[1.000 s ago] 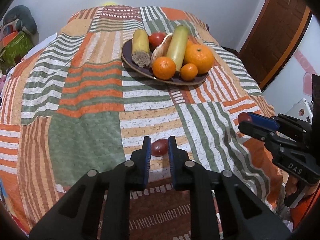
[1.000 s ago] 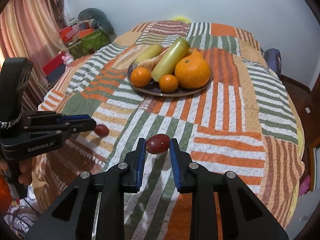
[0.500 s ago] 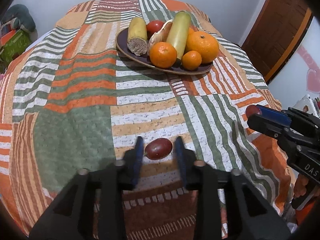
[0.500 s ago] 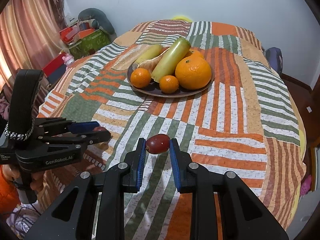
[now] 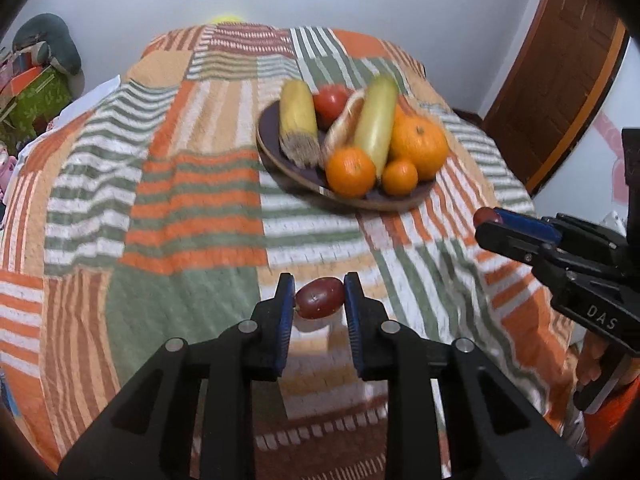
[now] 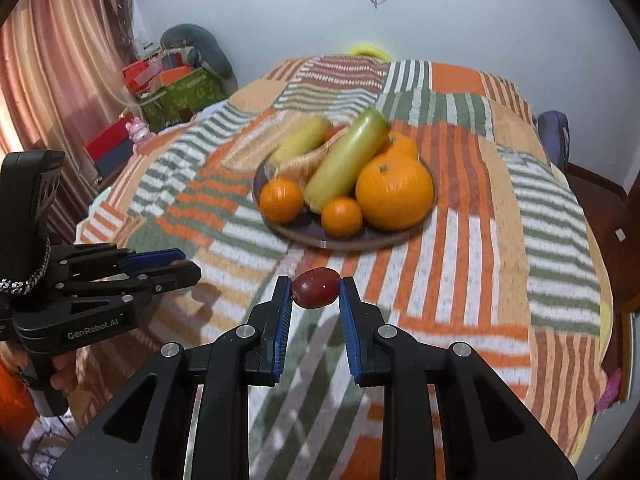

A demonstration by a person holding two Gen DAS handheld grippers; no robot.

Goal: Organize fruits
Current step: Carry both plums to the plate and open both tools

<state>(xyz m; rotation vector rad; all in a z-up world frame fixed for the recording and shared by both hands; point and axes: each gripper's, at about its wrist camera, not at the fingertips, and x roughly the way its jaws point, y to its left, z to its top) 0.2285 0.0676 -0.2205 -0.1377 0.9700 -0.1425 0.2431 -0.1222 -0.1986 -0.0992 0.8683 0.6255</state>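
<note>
My left gripper (image 5: pixel 319 299) is shut on a small dark red fruit (image 5: pixel 319 298) and holds it above the striped bedspread. My right gripper (image 6: pixel 316 294) is shut on a second dark red fruit (image 6: pixel 316 293), also held in the air. A dark plate (image 5: pixel 304 178) lies farther up the bed with oranges (image 5: pixel 418 146), a yellow-green squash (image 5: pixel 376 122), a corn-like cob (image 5: pixel 298 122) and a red tomato (image 5: pixel 330 100). The plate also shows in the right wrist view (image 6: pixel 304 228). The right gripper shows at the right of the left wrist view (image 5: pixel 486 224), the left gripper at the left of the right wrist view (image 6: pixel 188 266).
The patchwork bedspread (image 5: pixel 160 220) covers the whole bed. Boxes and a grey cushion (image 6: pixel 196 46) stand by the curtain at the left. A wooden door (image 5: pixel 560 72) is at the right, a white wall behind the bed.
My left gripper closed on the red fruit that lay on the bedspread and lifted it. Both grippers have moved toward the plate; the right one still holds its fruit.
</note>
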